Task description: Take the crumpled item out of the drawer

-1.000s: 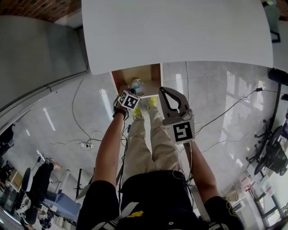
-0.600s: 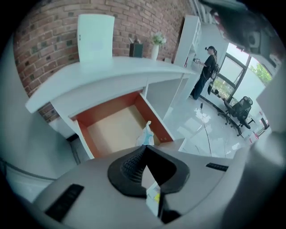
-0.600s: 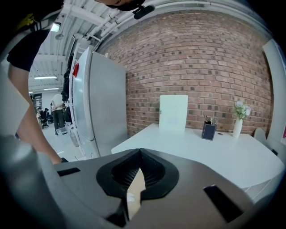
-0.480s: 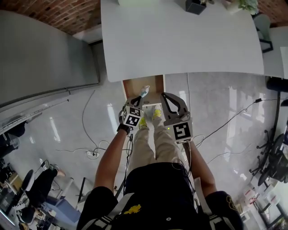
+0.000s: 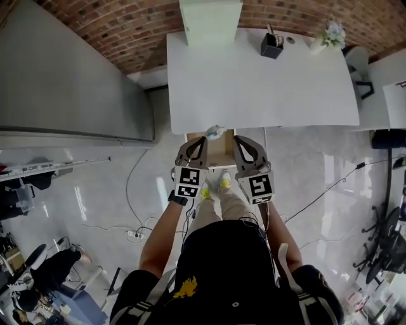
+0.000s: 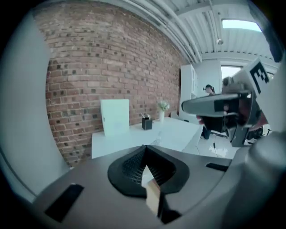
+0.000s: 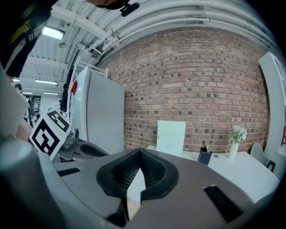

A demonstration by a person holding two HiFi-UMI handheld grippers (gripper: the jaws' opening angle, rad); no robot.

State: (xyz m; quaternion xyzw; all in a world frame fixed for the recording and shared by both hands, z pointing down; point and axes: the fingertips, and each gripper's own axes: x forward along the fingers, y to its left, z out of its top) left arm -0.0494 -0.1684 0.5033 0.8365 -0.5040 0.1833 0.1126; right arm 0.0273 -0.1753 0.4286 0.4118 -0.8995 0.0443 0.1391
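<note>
The crumpled item (image 5: 214,132), a small pale blue-white wad, hangs at the tip of my left gripper (image 5: 204,138), over the open wooden drawer (image 5: 219,153) beneath the white table's (image 5: 254,82) front edge. My left gripper is shut on the wad. In the left gripper view the jaws meet at their tip (image 6: 144,147), and a scrap of the crumpled item (image 6: 156,141) peeks just past it. My right gripper (image 5: 235,138) is held level beside the left one, shut and empty. Its jaws meet at their tip (image 7: 139,151).
On the table stand a white box (image 5: 210,19), a black pen holder (image 5: 271,46) and a small flower vase (image 5: 330,35) against the brick wall. A tall grey cabinet (image 5: 70,70) is to the left. Cables (image 5: 136,216) cross the floor; office chairs (image 5: 380,247) are at the right.
The left gripper has lifted the crumpled item out of the drawer and up to the table's edge. The right gripper has come up beside it. The head view now takes in the whole table.
</note>
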